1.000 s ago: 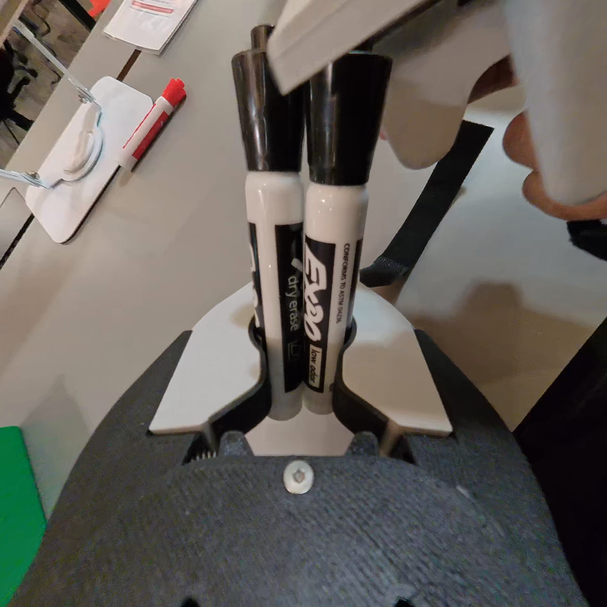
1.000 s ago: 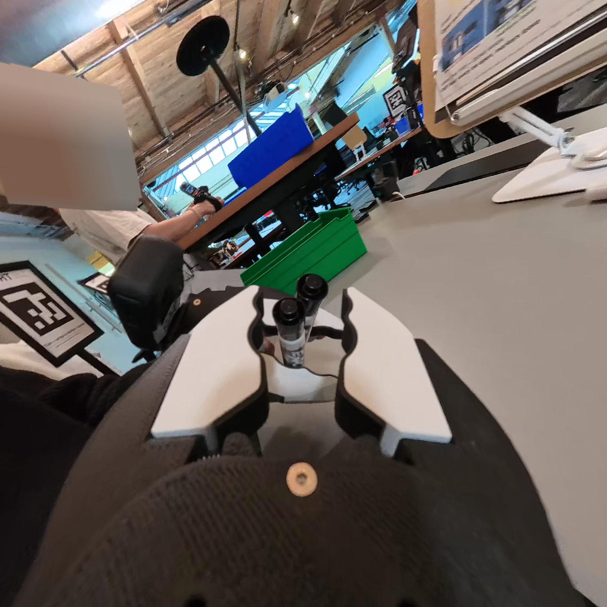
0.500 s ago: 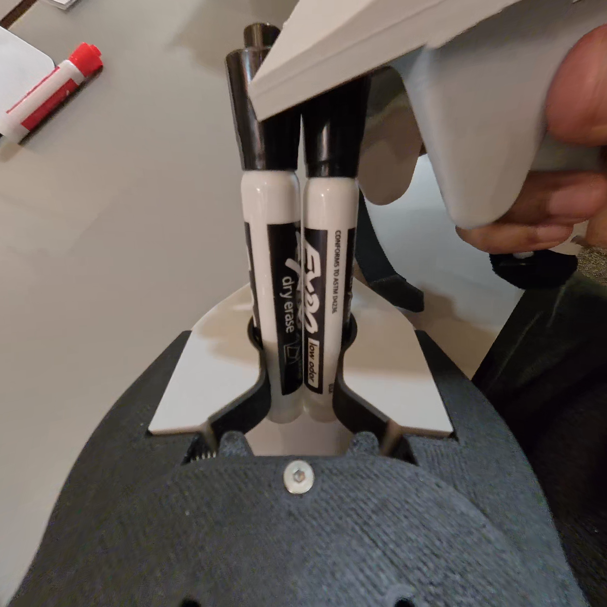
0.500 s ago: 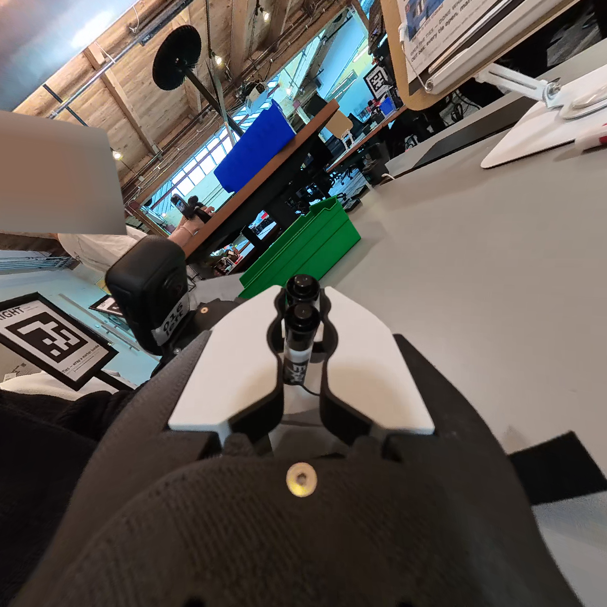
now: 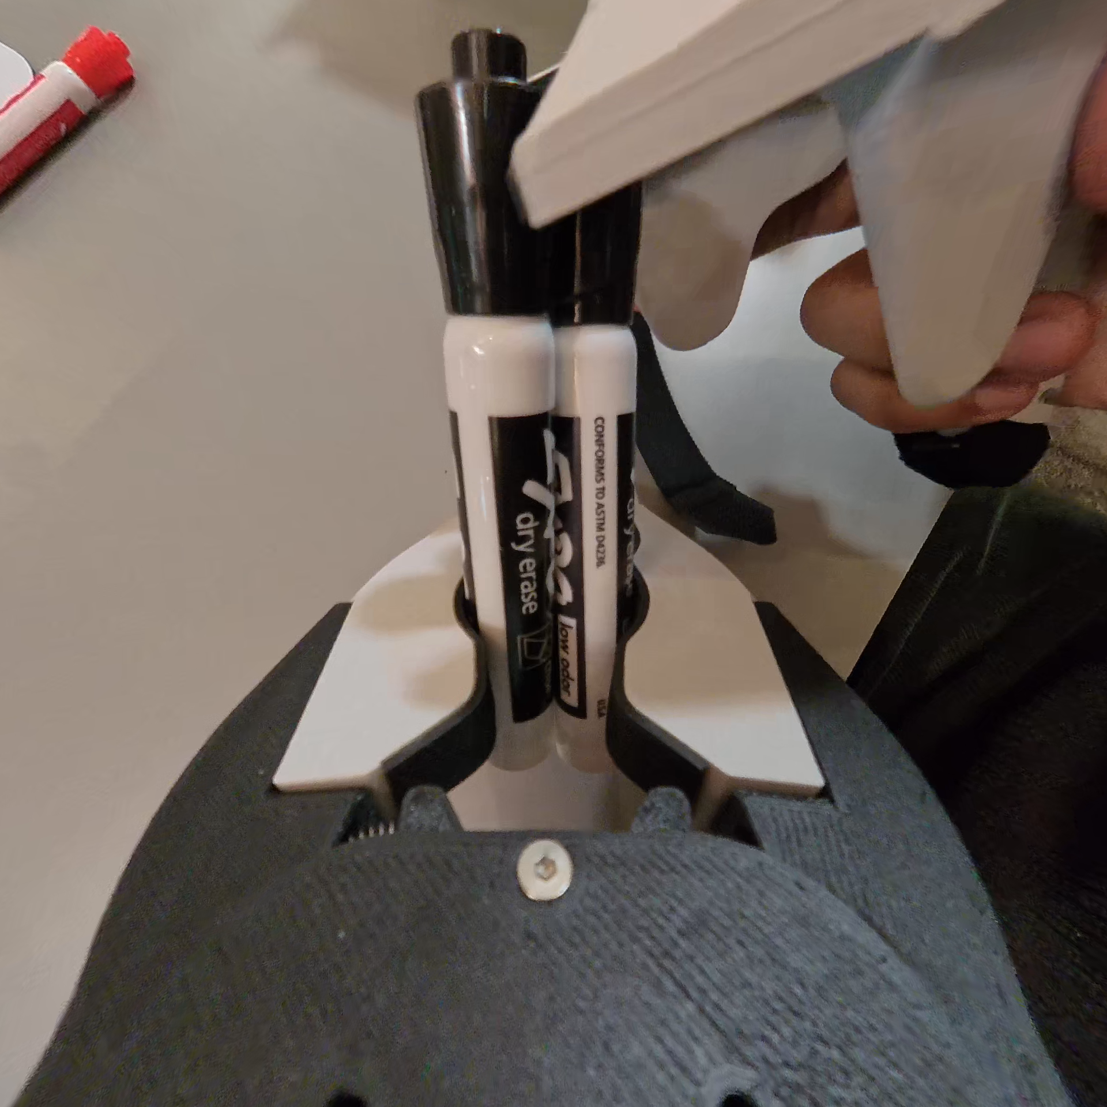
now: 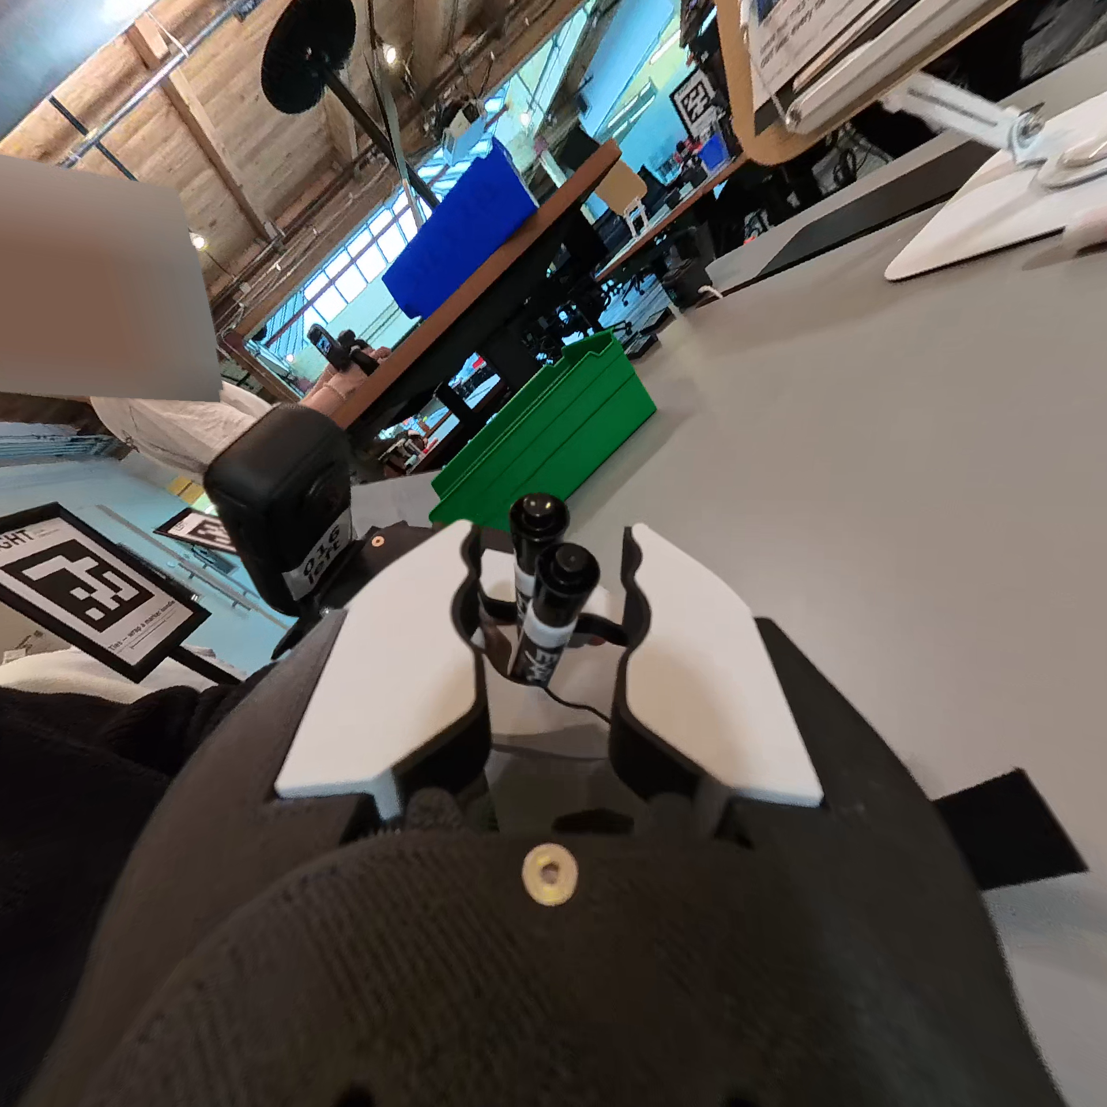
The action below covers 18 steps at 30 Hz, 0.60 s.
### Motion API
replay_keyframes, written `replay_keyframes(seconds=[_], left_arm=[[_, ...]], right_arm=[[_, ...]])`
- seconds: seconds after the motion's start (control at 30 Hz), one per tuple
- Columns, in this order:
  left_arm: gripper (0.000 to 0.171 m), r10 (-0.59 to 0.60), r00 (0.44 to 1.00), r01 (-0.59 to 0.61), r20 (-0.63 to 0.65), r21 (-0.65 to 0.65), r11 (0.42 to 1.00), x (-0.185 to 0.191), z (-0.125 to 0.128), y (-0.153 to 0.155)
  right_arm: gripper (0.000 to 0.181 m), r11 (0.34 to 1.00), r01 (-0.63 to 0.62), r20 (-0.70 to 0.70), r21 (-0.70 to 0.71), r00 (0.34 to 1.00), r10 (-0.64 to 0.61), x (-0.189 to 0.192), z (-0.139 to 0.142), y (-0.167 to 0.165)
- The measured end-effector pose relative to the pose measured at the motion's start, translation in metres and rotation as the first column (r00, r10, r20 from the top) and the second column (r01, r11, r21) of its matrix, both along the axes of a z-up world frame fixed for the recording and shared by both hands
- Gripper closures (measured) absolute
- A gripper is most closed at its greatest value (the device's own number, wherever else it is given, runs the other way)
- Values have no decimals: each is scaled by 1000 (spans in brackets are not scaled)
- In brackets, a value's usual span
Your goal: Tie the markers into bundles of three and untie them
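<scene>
The left claw [image 5: 551, 605] is clamped on the black markers [image 5: 533, 479]; the right claw [image 6: 548, 590] stands apart around their capped ends, above the tabletop [image 6: 868, 479].

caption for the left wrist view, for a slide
Left gripper clamps a bundle of black markers upright over a grey table; a black strap lies behind, a red marker far left.
</scene>
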State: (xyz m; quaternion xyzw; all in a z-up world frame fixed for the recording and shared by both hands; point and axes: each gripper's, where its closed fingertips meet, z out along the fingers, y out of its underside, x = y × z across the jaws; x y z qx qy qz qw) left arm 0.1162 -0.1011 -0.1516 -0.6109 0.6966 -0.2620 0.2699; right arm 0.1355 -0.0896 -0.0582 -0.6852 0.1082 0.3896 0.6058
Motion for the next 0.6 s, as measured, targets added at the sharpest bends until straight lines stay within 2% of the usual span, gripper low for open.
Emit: replay_keyframes(seconds=[0.17,0.43,0.6], left_arm=[[126,-25,1000,25,-17,-24,999,0,-4,-7],[126,-23,1000,22,-15,-85,996,-1,-3,-7],[126,-31,999,30,-27,-38,999,-2,-7,-5]], right_arm=[[135,999,-15,27,-30,1000,16,-5,-5,1],[145,999,-12,11,-50,1000,13,0,-9,0],[153,998,-13,34,-63,999,16,-1,-12,-1]])
